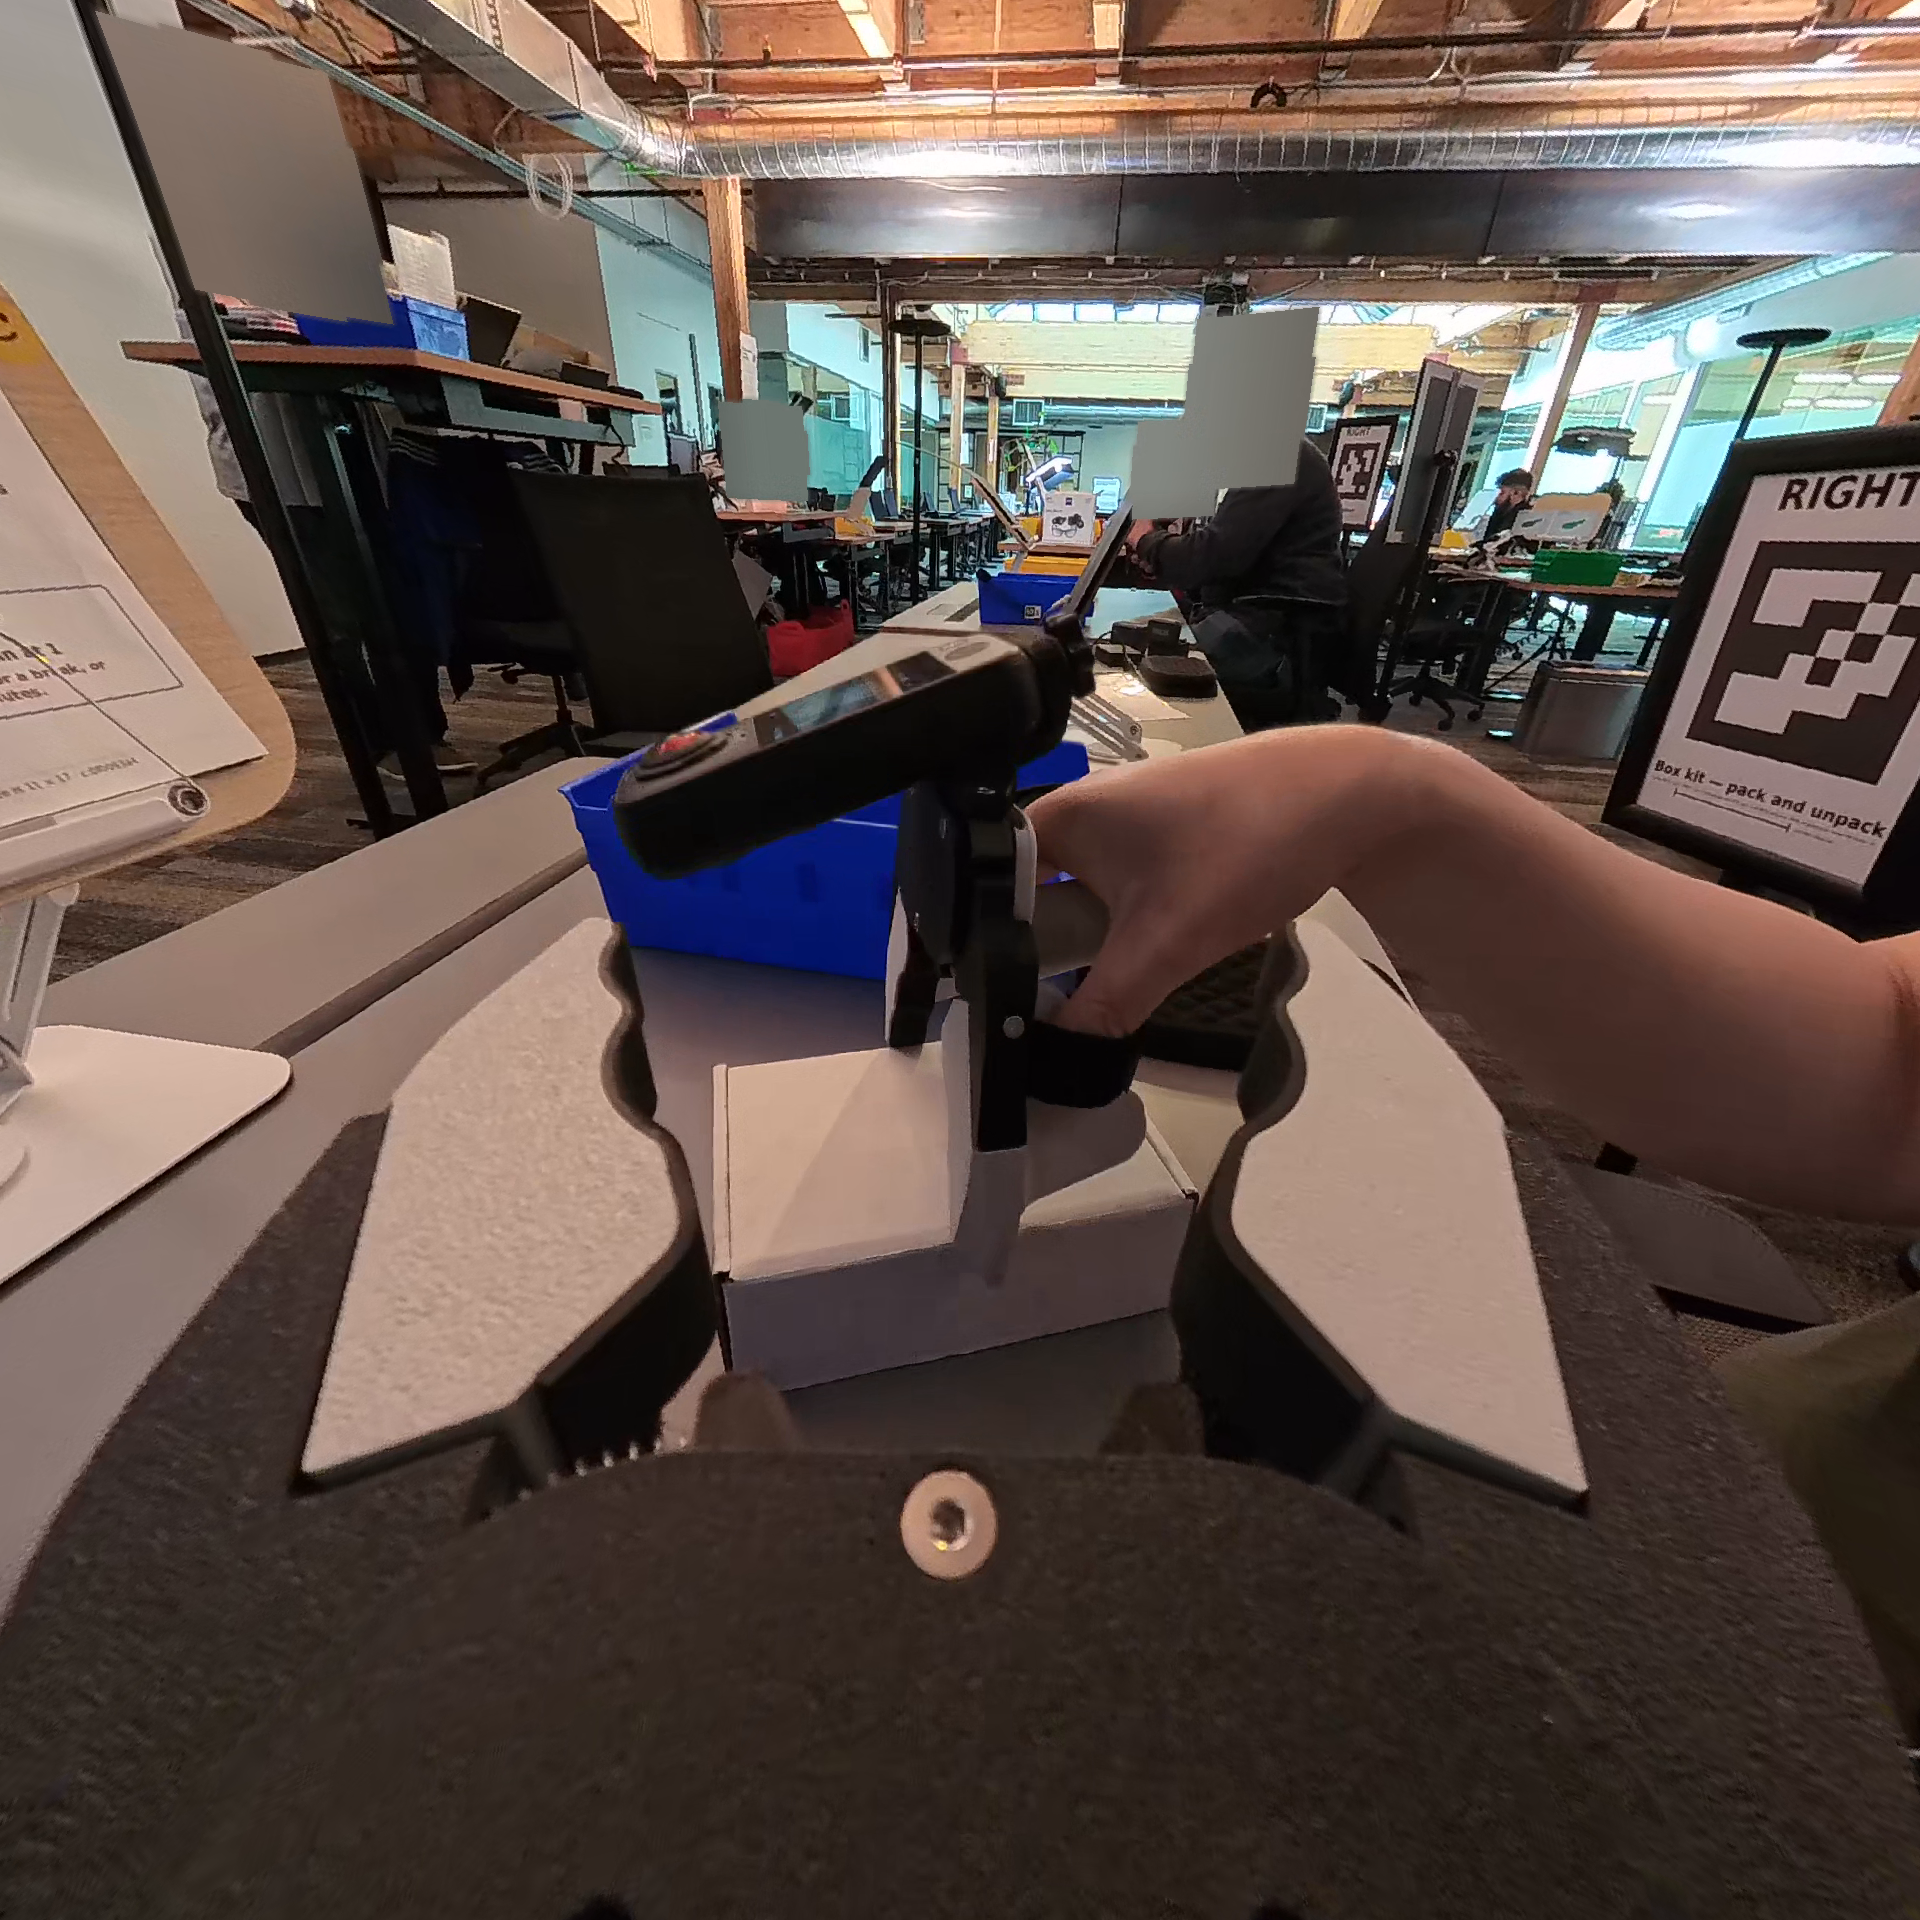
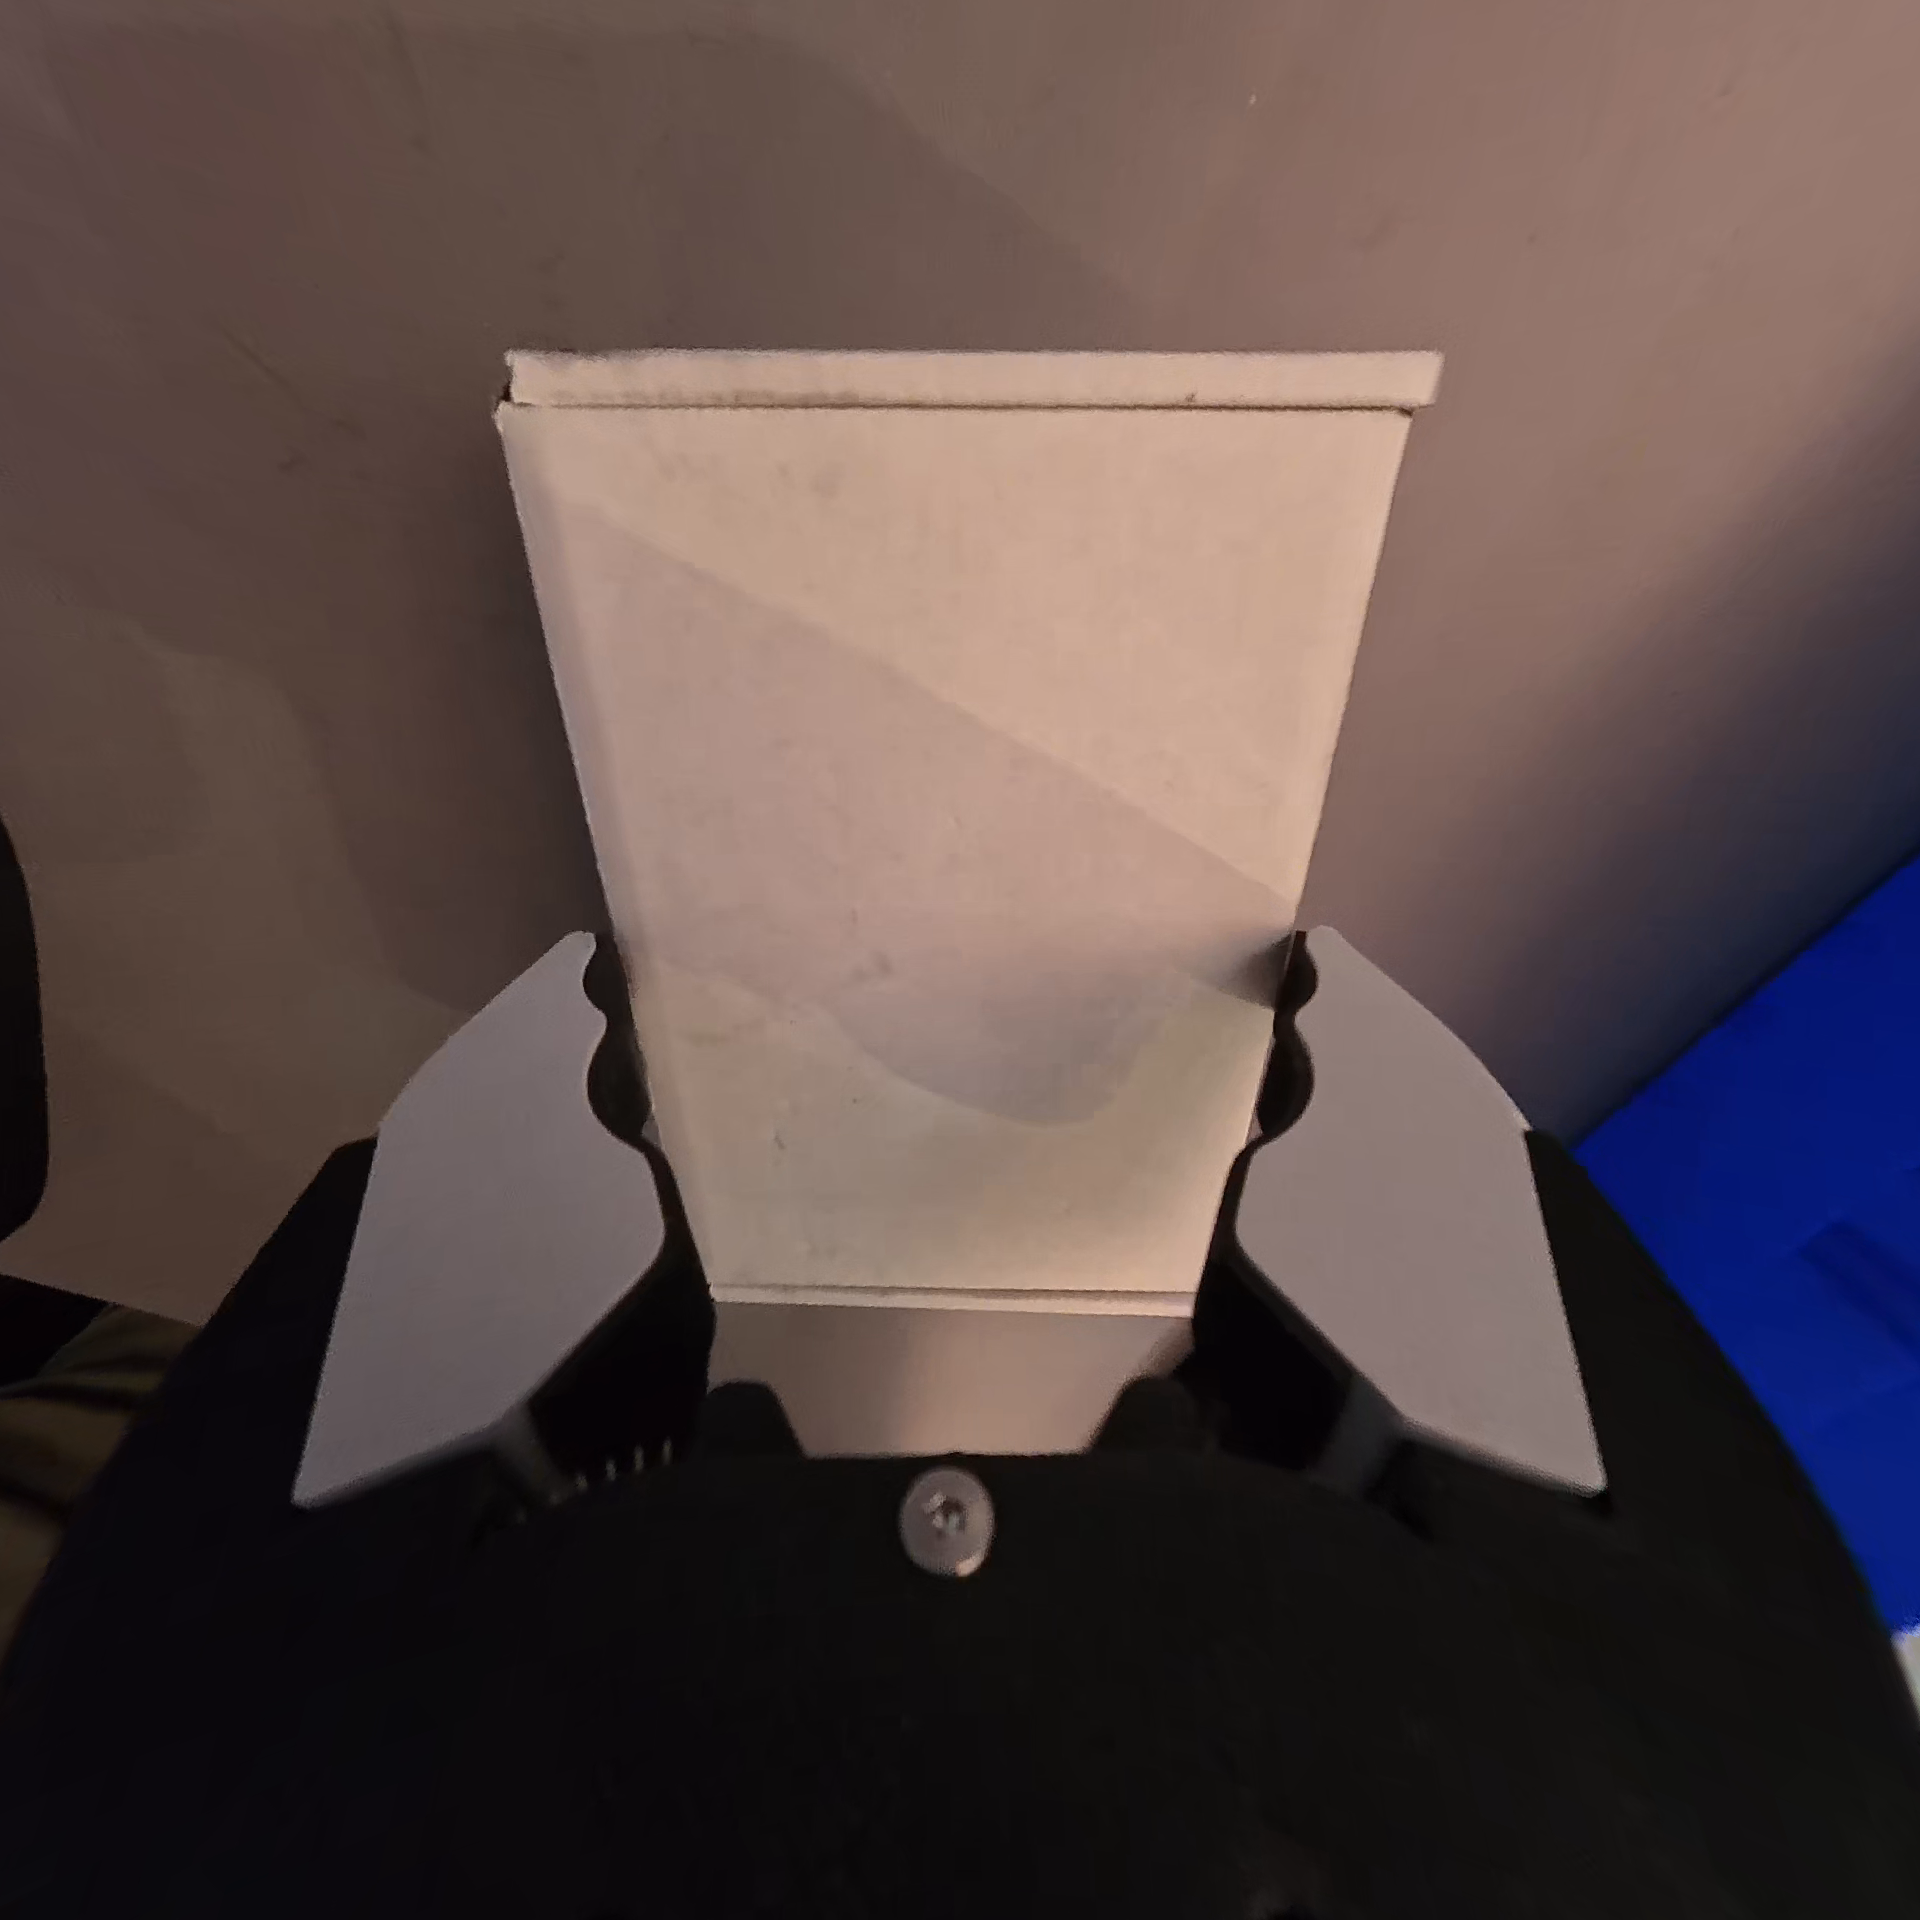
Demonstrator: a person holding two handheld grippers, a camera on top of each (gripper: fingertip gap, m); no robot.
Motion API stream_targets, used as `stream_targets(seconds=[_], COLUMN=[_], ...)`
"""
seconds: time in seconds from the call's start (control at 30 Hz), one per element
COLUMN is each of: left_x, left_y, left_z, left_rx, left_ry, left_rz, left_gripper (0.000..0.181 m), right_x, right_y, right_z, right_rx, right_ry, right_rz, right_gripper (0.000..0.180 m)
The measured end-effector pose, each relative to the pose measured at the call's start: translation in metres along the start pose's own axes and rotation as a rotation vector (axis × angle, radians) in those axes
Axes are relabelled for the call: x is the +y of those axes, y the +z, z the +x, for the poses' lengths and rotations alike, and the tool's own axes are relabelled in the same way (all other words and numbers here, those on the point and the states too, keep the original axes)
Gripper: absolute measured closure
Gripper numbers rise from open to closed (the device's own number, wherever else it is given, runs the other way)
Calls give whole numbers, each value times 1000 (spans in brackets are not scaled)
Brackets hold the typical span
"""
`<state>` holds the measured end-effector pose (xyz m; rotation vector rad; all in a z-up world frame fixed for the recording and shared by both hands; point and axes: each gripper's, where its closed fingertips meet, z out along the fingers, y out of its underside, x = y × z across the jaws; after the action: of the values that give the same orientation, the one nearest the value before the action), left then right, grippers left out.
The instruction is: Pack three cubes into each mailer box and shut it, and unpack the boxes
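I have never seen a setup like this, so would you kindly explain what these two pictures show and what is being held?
No robot is here: a person carries a hand-held gripper in each hand, and each has a camera looking forward along its two fingers.

The left camera's picture shows the left hand-held gripper open, its fingers either side of a shut white mailer box on a grey table. Beyond it a blue bin stands. The person's hand brings the right hand-held gripper down onto the box from above.

The right camera's picture looks straight down: its fingers sit against the box's two sides. Whether they squeeze it I cannot tell.
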<state>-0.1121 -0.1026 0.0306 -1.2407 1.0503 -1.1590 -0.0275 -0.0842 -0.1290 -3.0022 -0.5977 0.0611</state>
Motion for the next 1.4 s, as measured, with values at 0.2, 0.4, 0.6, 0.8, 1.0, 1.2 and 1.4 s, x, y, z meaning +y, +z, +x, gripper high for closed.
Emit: stream_targets(seconds=[0.2, 0.4, 0.6, 0.8, 1.0, 1.2, 1.4], left_x=[3, 5, 3, 4, 3, 4, 6], left_y=[1, 2, 1, 2, 1, 2, 3], left_z=[0, 0, 0, 1, 1, 2, 2], left_rx=[2, 8, 7, 9, 10, 11, 13], left_ry=[-3, -7, -10, -8, -8, -6, -10], left_rz=[-11, -19, -12, -16, -15, -22, -27], left_gripper=[70, 69, 70, 69, 70, 69, 69], right_x=[0, -2, 4, 5, 7, 6, 4], right_y=[3, -2, 2, 2, 6, 10, 6], right_z=[0, -2, 1, 1, 4, 5, 7], right_rx=[7, 5, 13, 75, 129, 125, 73], right_ry=[-3, -6, -14, -31, -47, -45, -42], right_rz=[-8, 6, -31, -58, -84, -75, -26], right_gripper=[59, 60, 59, 60, 57, 54, 55])
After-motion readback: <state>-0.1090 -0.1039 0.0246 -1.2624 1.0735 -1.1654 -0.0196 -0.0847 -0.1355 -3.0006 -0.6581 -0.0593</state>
